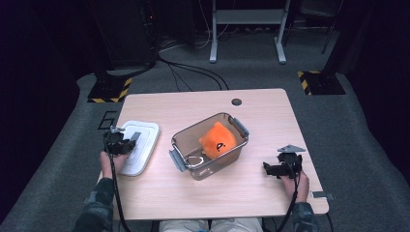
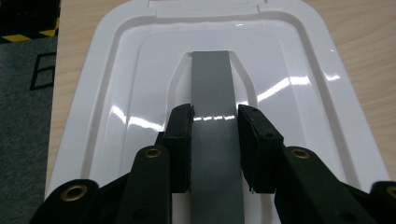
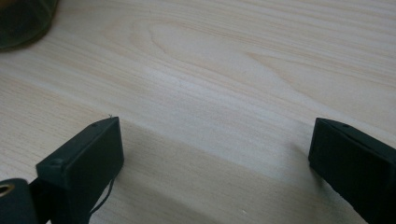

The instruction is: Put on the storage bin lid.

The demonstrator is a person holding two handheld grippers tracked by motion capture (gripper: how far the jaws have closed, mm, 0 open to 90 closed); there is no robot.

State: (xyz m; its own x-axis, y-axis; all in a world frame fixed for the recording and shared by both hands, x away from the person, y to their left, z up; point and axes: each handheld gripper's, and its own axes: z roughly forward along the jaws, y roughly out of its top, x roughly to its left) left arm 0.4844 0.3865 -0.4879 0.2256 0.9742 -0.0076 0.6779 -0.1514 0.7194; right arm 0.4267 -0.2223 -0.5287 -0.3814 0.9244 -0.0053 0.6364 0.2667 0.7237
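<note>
On table (image 1: 261, 188): one lid (image 2: 140, 74) handle-clamped by left claw (image 2: 215, 140), one tub (image 1: 211, 145), apparently one toy (image 1: 217, 139), right claw (image 3: 215, 154) wide.

Lid (image 1: 139, 145) flat on table (image 1: 251, 188), left side. Left gripper (image 1: 126, 143) on lid, jaws either side of handle strip (image 2: 213, 116). Container (image 1: 209, 145) mid-table, right of lid, plush toy (image 1: 217, 139) inside. Right gripper (image 1: 274, 169) on bare table, right of container, well apart.

no readable text, labels or numbers on anything.
</note>
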